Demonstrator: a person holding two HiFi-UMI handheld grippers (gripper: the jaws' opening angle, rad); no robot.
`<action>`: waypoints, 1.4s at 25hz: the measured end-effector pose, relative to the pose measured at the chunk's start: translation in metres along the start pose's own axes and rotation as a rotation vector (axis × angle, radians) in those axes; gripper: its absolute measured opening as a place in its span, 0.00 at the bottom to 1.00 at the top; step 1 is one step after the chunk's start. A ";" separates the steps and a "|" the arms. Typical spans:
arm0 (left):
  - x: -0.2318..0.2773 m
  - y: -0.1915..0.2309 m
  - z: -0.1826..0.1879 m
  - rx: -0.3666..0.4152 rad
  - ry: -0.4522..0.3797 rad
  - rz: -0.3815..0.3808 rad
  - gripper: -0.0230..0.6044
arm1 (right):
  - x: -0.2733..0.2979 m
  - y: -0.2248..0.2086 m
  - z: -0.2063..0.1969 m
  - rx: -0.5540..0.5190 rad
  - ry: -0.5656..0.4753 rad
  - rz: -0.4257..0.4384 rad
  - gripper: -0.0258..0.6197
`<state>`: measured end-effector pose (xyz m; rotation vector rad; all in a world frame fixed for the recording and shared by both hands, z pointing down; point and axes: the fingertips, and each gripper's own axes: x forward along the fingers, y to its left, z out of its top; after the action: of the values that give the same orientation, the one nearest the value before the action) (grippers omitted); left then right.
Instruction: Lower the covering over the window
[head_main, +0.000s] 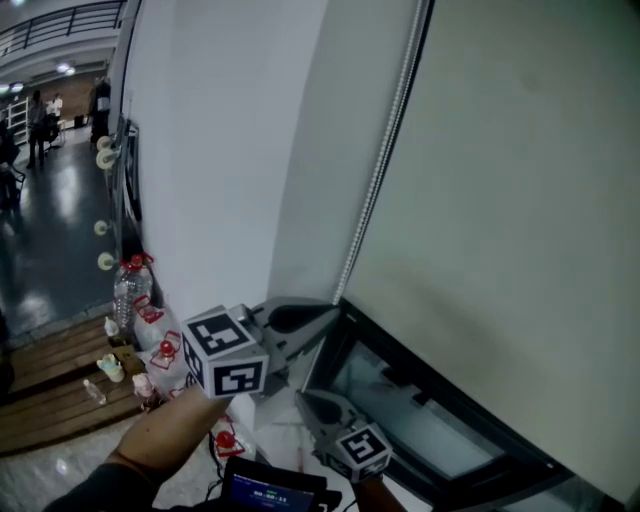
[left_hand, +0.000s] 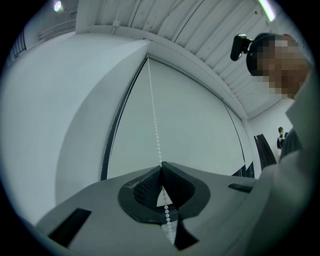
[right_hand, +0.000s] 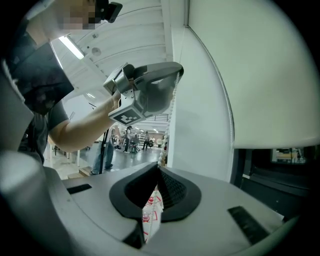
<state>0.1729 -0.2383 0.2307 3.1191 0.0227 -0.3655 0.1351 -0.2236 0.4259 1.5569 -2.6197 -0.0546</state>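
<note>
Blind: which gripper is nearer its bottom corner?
Left. The left gripper pinches the bead chain right beside that corner of the blind; the right gripper is lower, by the window.

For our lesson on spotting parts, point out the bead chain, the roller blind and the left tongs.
bead chain (head_main: 381, 165), head view, midway along the hanging strand.
roller blind (head_main: 520, 200), head view, middle of the pale fabric.
left tongs (left_hand: 161, 166), left gripper view, the closed tips pinching the chain.
</note>
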 end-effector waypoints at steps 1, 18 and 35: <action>0.000 -0.001 0.000 0.003 -0.004 -0.003 0.04 | 0.000 0.000 -0.001 0.006 0.001 0.002 0.04; -0.007 -0.002 -0.015 0.108 0.037 0.002 0.04 | -0.028 -0.026 -0.023 0.152 -0.041 0.006 0.10; -0.017 -0.014 -0.064 0.132 0.071 0.016 0.04 | -0.066 -0.068 0.044 0.130 -0.177 -0.108 0.10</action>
<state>0.1706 -0.2247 0.2971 3.2591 -0.0282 -0.2668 0.2217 -0.1994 0.3730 1.8152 -2.7182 -0.0311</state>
